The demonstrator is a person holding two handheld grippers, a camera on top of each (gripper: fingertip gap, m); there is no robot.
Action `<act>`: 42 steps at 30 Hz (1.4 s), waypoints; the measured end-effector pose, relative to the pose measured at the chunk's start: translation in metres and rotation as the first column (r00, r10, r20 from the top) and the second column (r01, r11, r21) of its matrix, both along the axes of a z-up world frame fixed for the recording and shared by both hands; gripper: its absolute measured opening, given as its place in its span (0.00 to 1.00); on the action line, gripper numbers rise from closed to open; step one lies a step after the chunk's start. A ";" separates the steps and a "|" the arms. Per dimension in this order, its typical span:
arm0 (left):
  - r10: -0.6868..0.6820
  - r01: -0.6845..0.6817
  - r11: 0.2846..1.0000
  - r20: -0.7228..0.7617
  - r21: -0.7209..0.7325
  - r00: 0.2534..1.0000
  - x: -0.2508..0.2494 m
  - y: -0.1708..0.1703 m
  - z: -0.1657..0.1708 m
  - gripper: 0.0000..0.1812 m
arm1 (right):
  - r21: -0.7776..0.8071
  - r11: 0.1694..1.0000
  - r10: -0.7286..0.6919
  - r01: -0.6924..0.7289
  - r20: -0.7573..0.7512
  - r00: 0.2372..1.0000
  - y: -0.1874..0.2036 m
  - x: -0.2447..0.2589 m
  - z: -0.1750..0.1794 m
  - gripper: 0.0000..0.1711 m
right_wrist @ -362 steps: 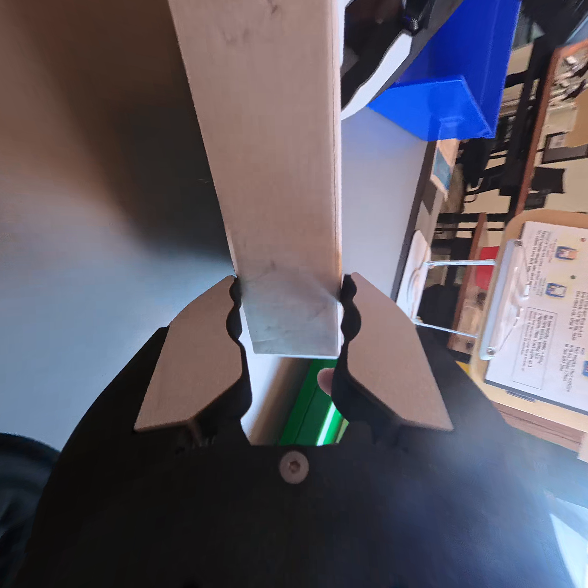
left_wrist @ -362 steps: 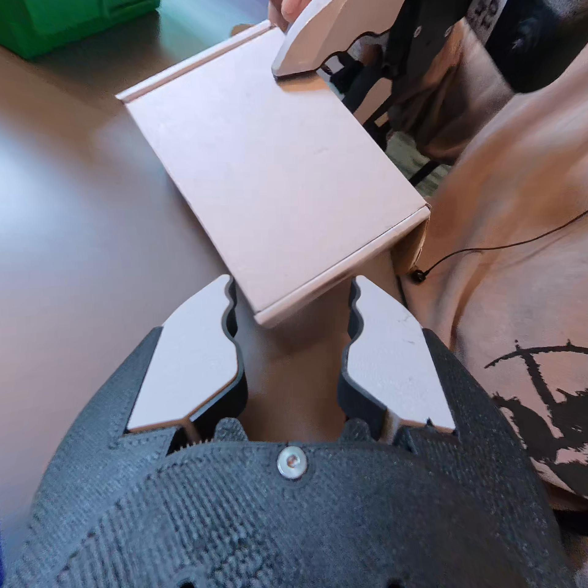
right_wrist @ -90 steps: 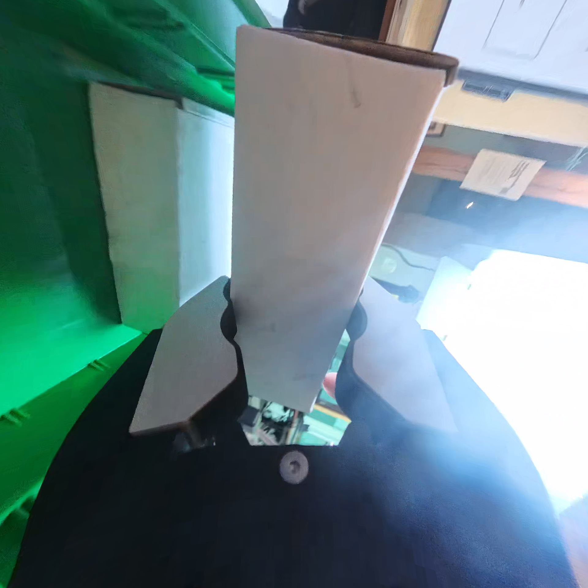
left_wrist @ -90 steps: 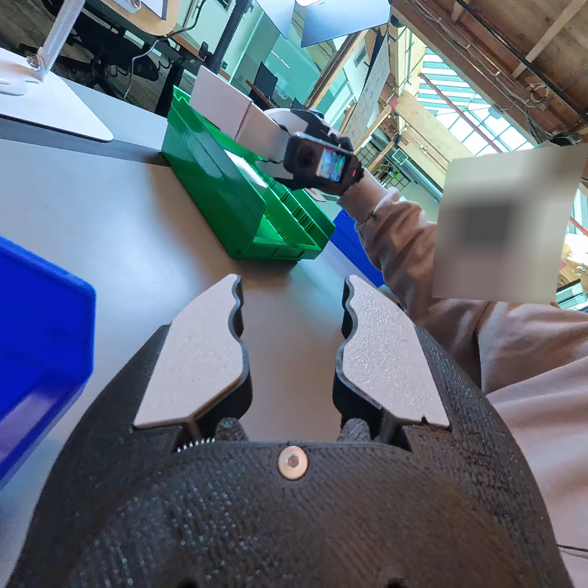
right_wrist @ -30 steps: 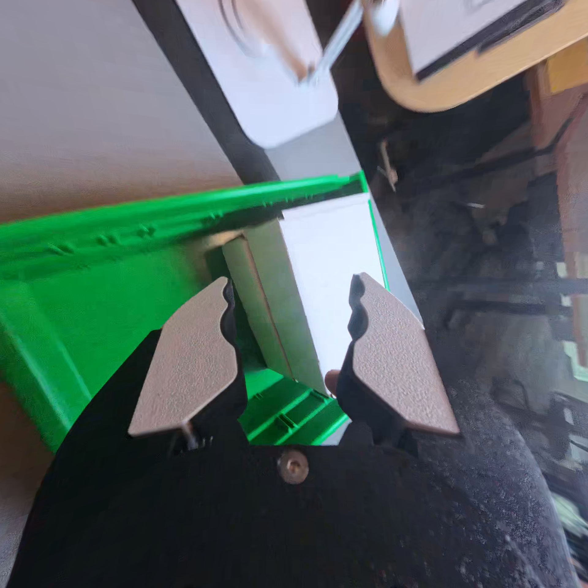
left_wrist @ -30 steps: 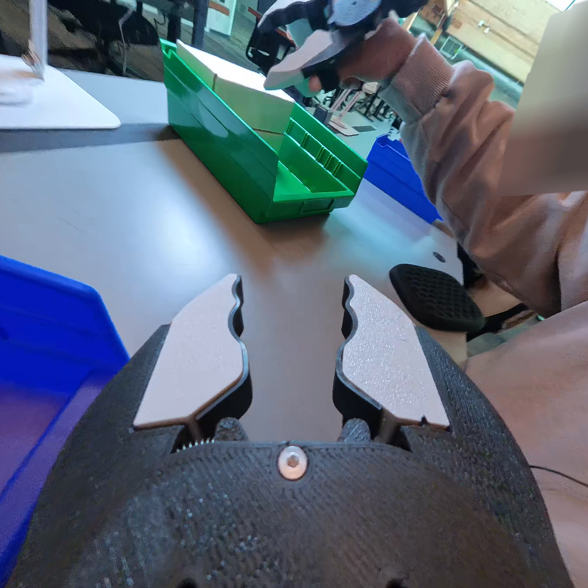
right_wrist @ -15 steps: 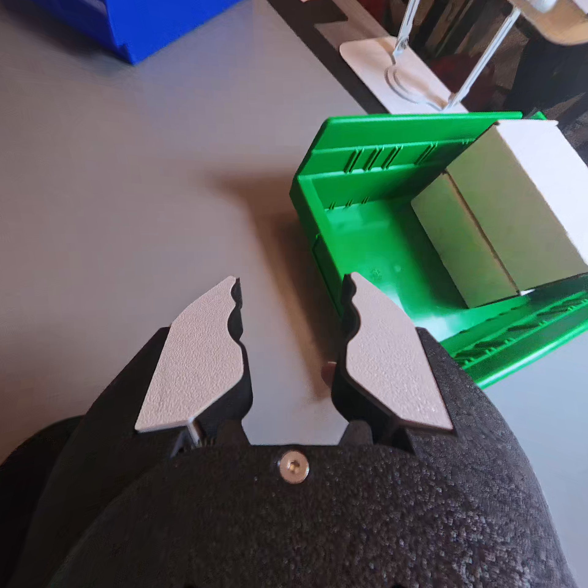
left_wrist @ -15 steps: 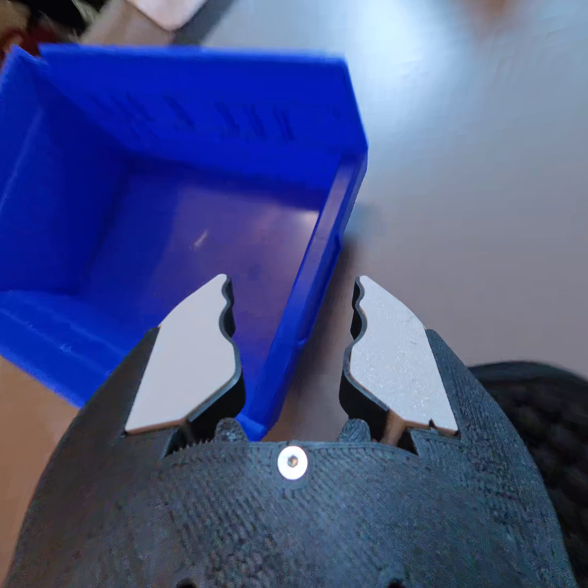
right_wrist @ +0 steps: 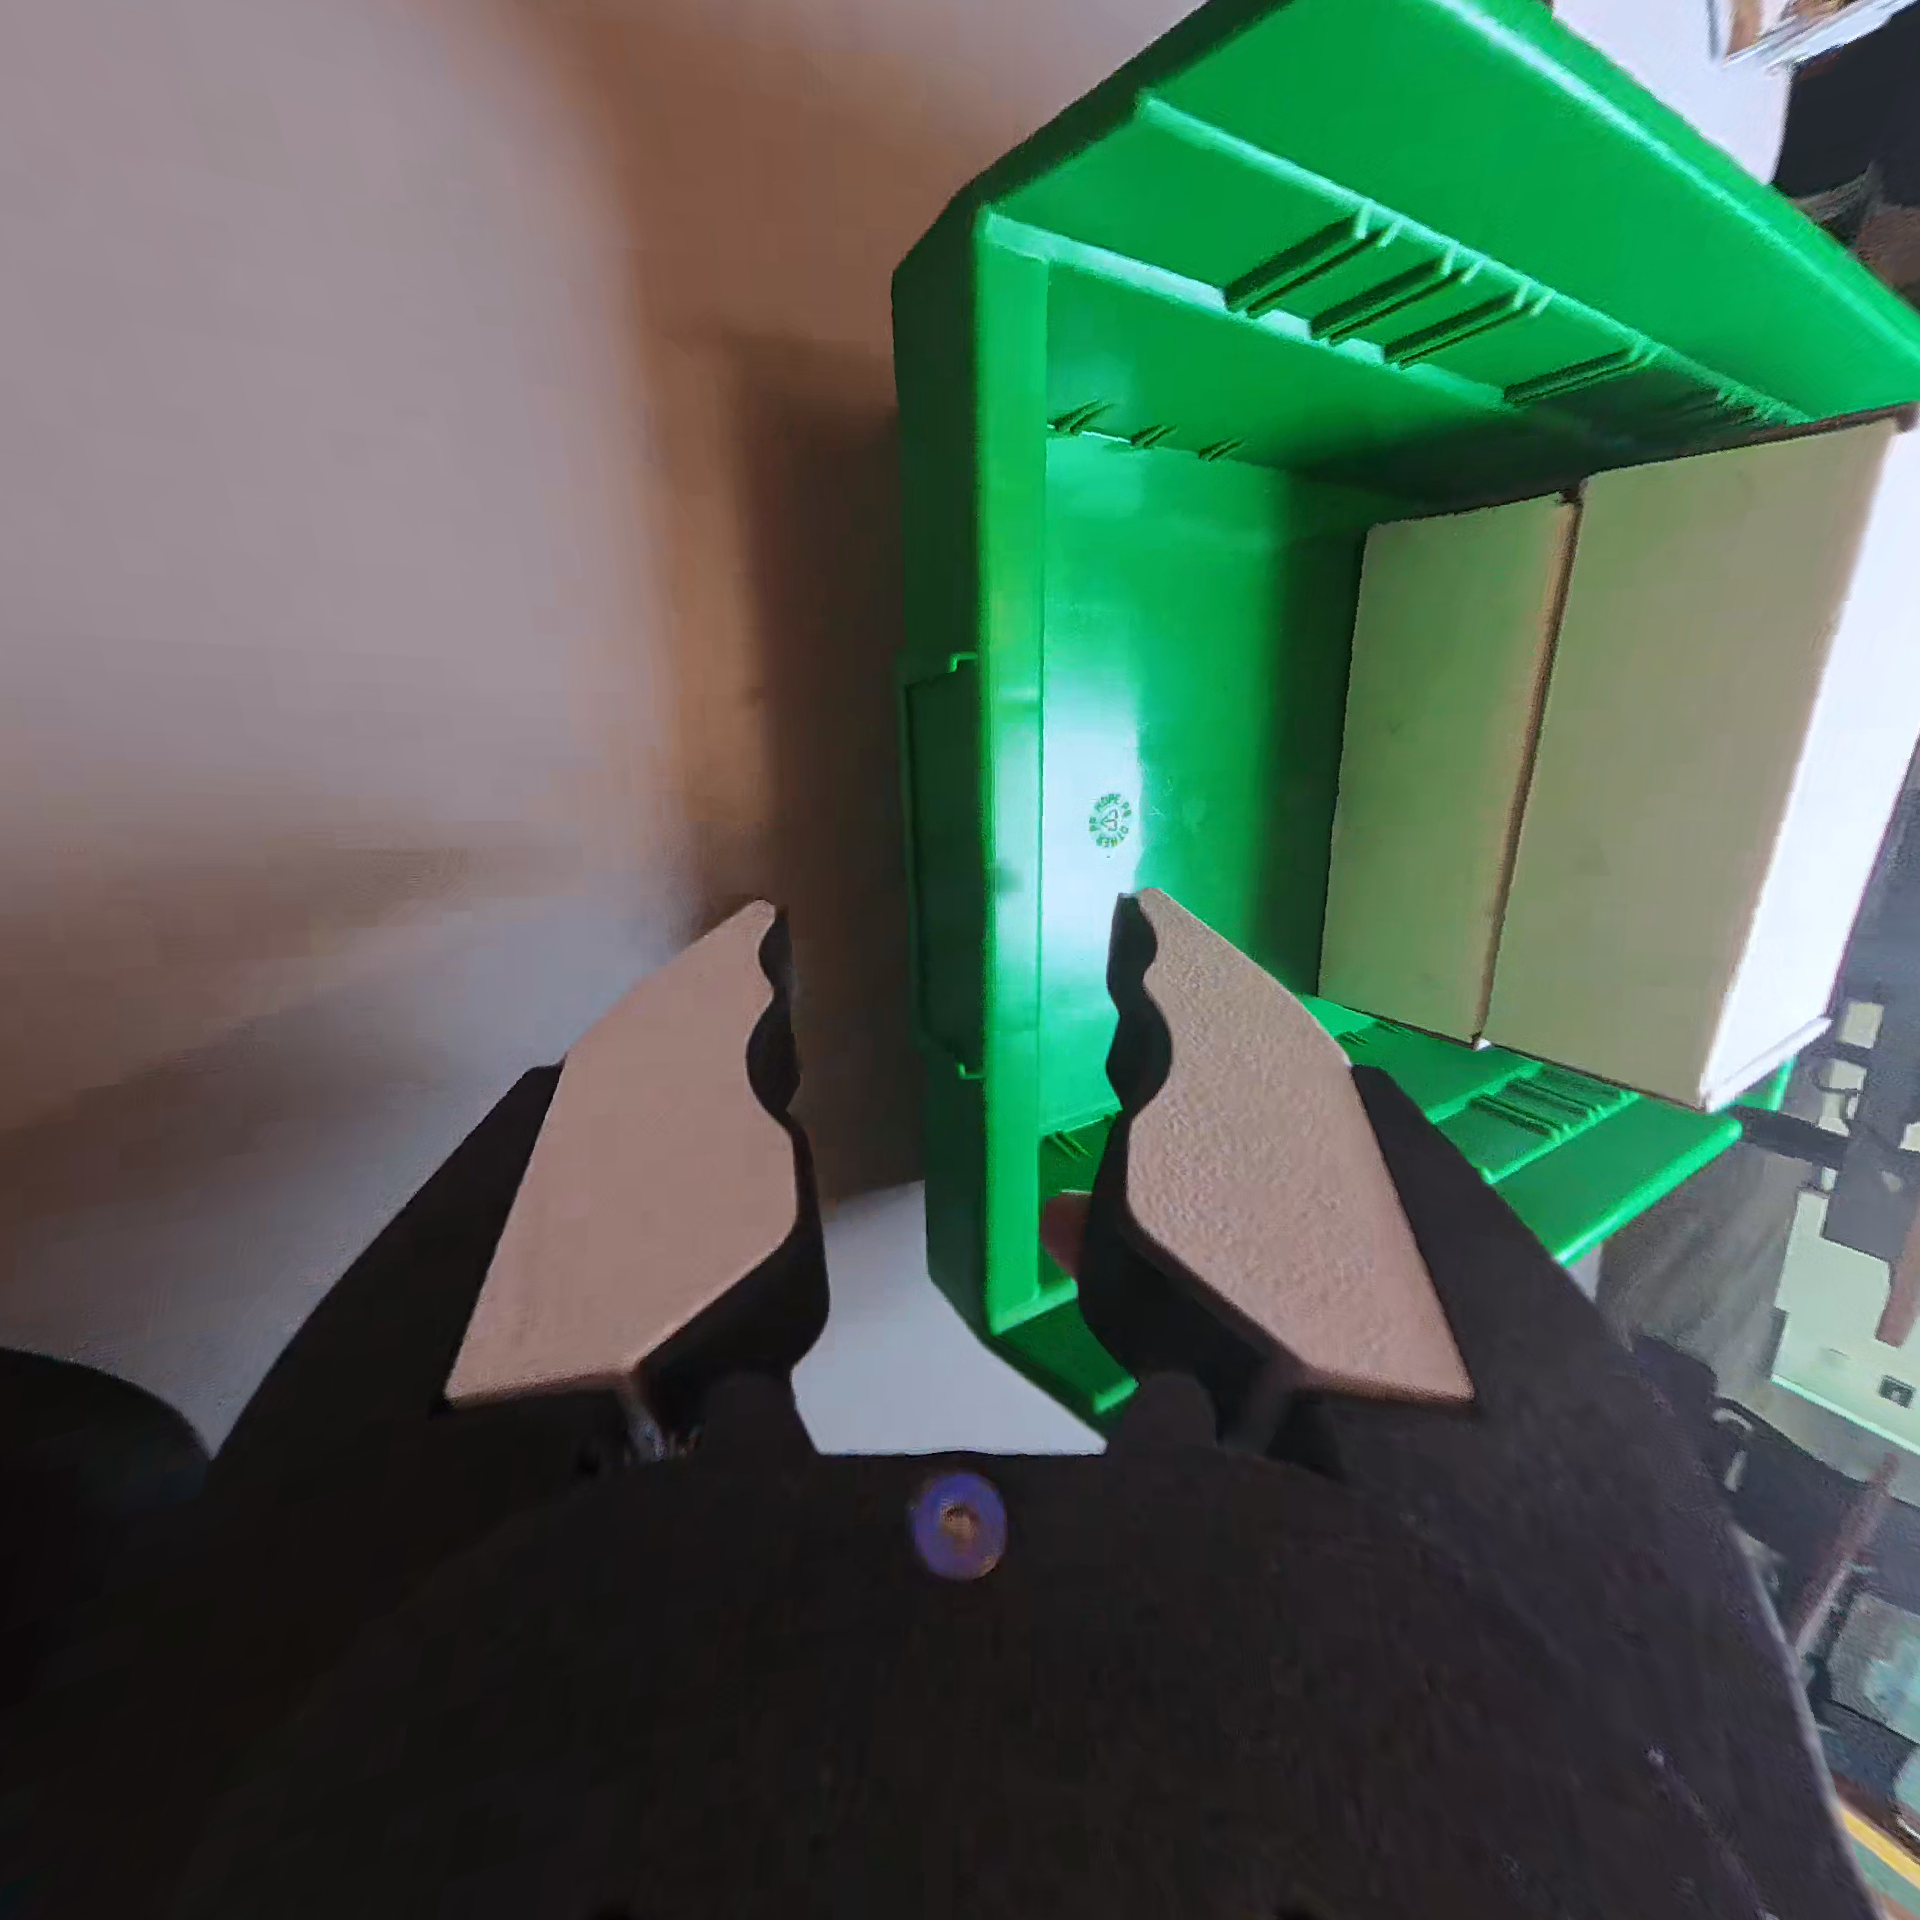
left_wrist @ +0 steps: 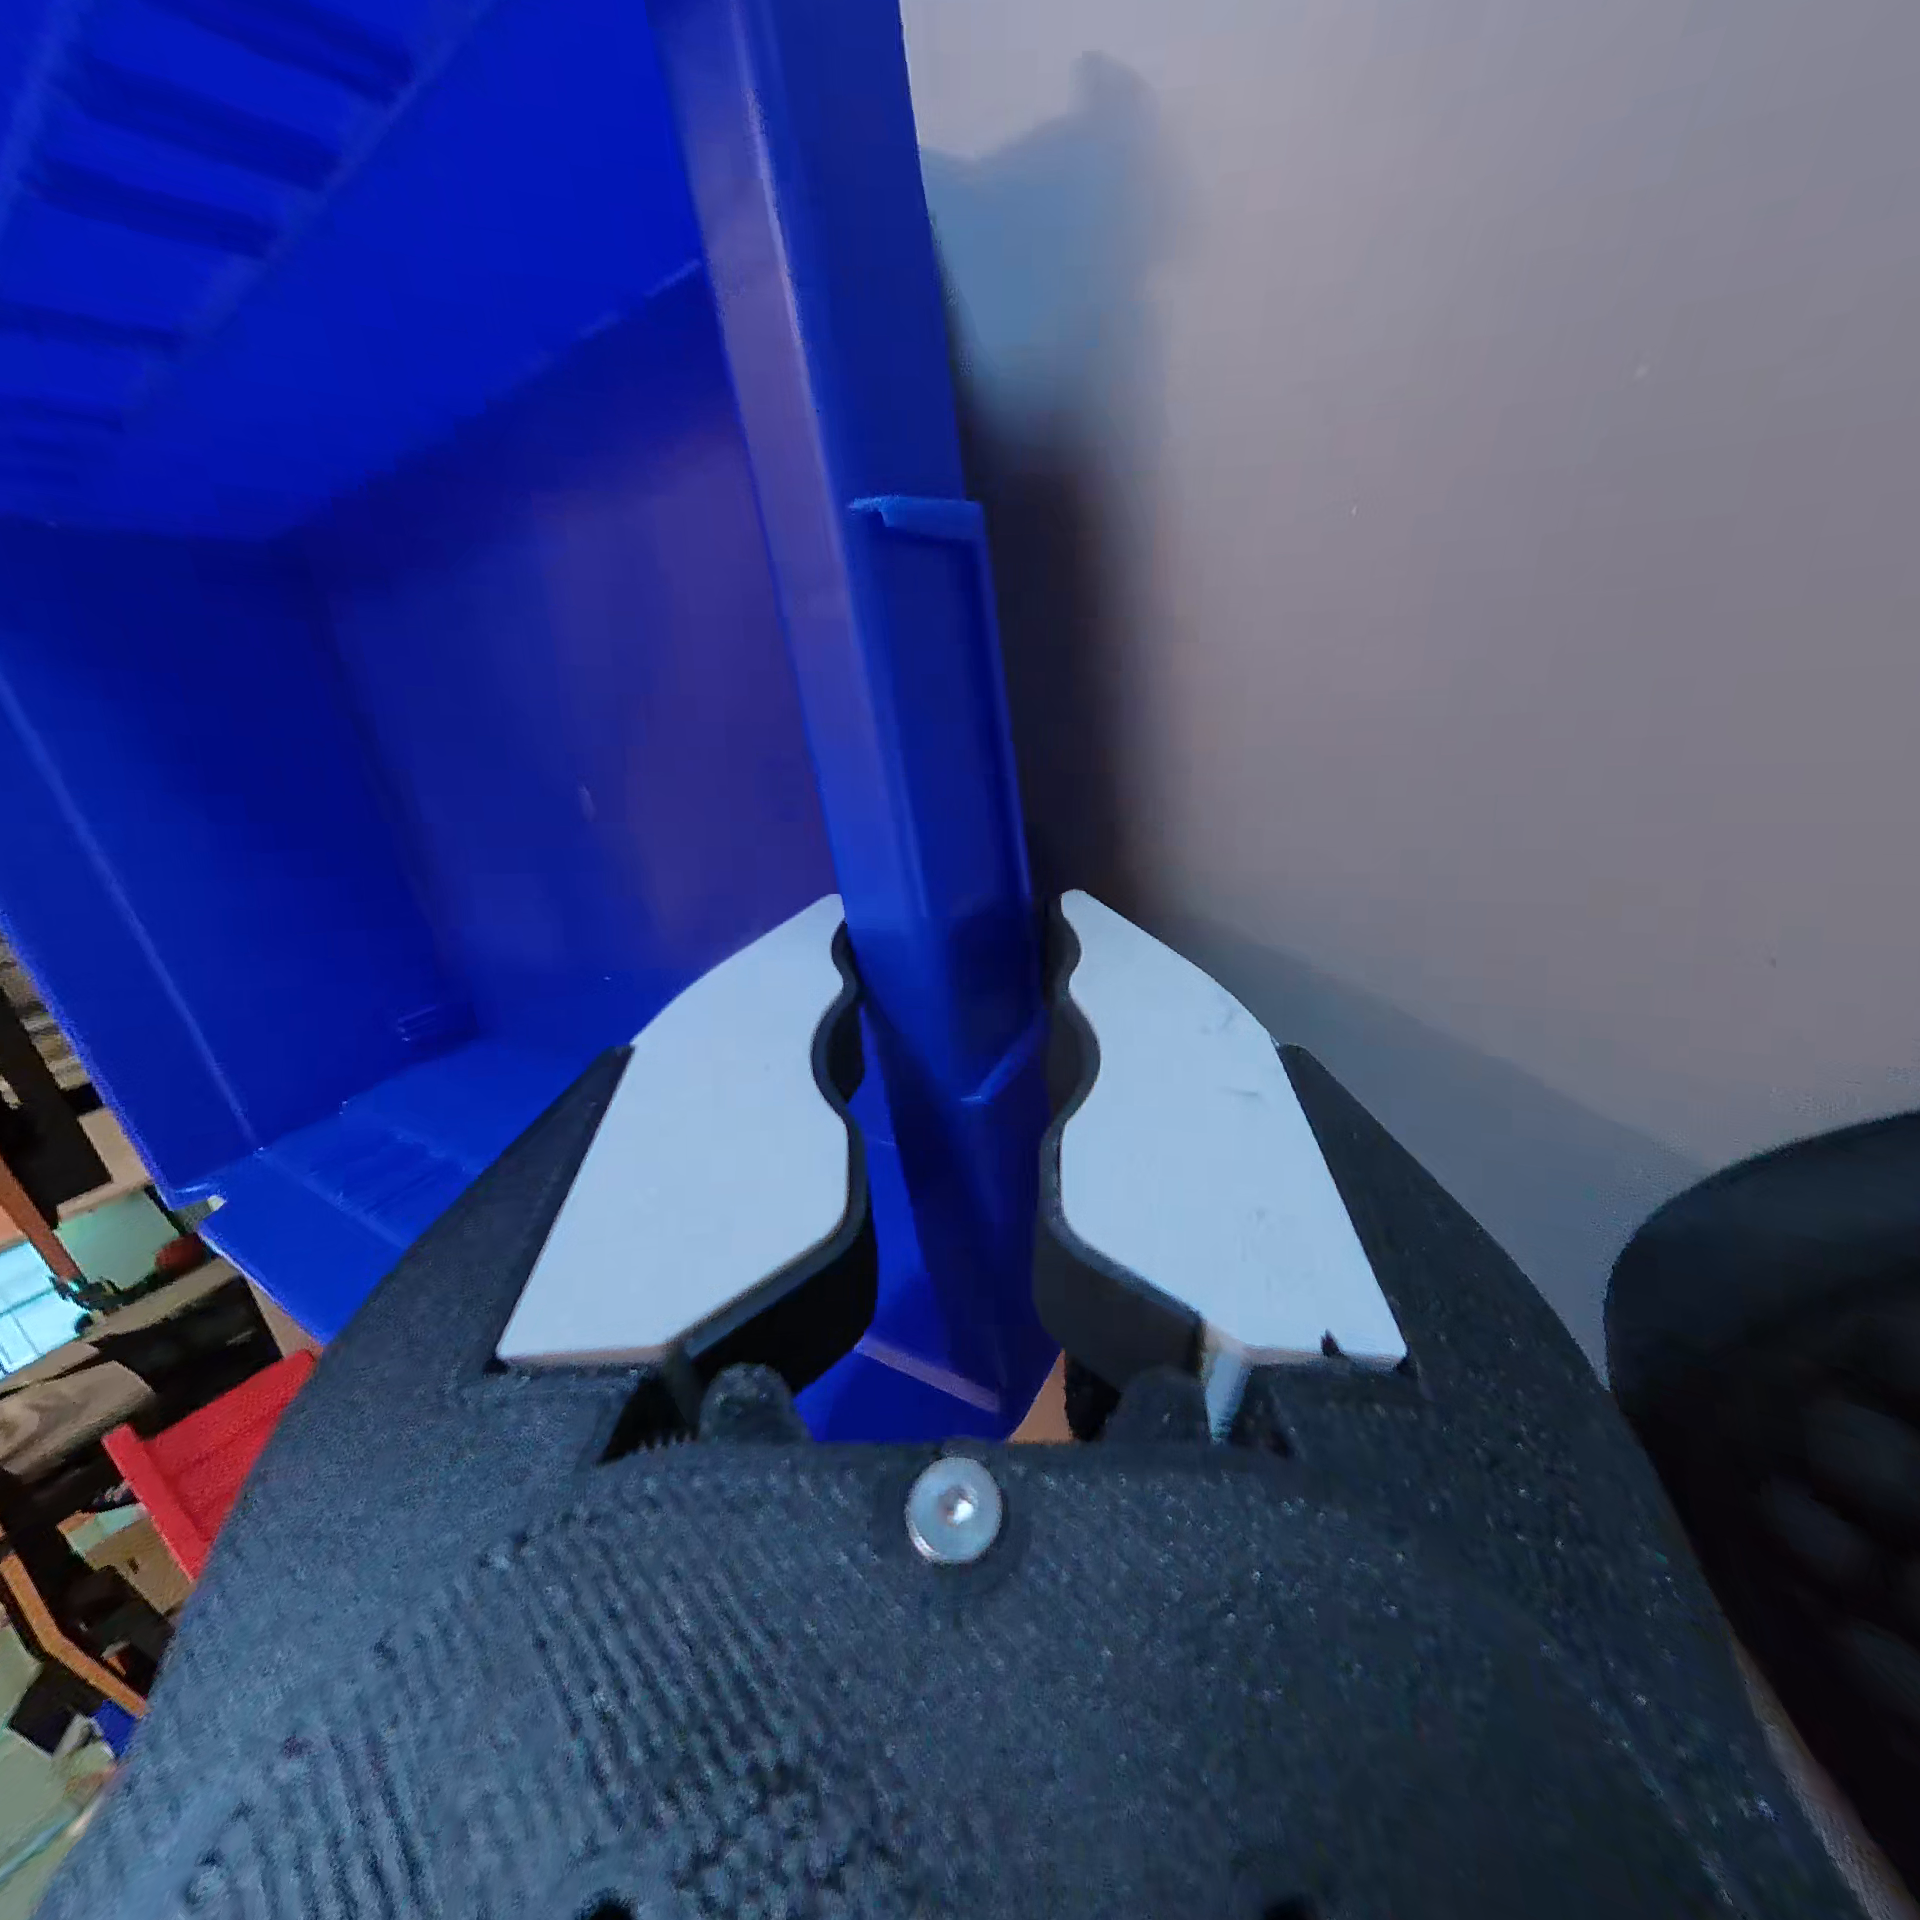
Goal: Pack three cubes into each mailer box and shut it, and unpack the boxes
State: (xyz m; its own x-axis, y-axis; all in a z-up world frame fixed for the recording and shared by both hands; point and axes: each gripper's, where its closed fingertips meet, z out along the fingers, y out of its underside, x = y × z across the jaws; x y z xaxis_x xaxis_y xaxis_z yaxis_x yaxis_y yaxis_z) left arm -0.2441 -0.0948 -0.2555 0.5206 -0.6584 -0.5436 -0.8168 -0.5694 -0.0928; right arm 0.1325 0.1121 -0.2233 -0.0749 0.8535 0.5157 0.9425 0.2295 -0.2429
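My left gripper (left_wrist: 948,914) is shut on the right side wall of a blue bin (left_wrist: 810,416), one finger inside and one outside. The part of the bin's inside that shows holds nothing. My right gripper (right_wrist: 945,914) is open and straddles the near end wall of a green bin (right_wrist: 1351,156), with the left finger outside and the right finger over the inside. Two closed white mailer boxes (right_wrist: 1444,769) (right_wrist: 1683,727) stand side by side at the far end of the green bin. No cubes are in view.
Both bins rest on a grey table (left_wrist: 1455,520), which also shows in the right wrist view (right_wrist: 364,520). A black rounded object (left_wrist: 1787,1403) lies at the table's near edge, right of my left gripper. A red item (left_wrist: 208,1455) shows below the table's edge. My right fingertips sit around 45 cm from my left ones.
My right gripper let go of a mailer box in the green bin, drew back and came down over the bin's end wall. My left gripper swung to the blue bin and closed on its wall.
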 end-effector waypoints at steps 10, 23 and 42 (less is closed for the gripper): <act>-0.251 0.248 0.967 0.046 0.056 0.967 0.082 0.056 0.000 0.18 | 0.077 0.986 0.114 -0.145 0.319 0.941 0.021 -0.011 -0.029 0.20; -0.270 0.048 0.958 0.829 0.283 0.490 0.221 0.038 0.091 0.26 | 0.176 0.940 0.275 -0.292 0.117 0.954 -0.115 -0.015 -0.021 0.19; -0.130 -0.334 0.889 0.873 0.312 0.470 0.286 0.048 0.051 0.19 | -0.241 0.870 -0.462 0.431 -0.703 0.540 -0.093 0.062 0.019 0.21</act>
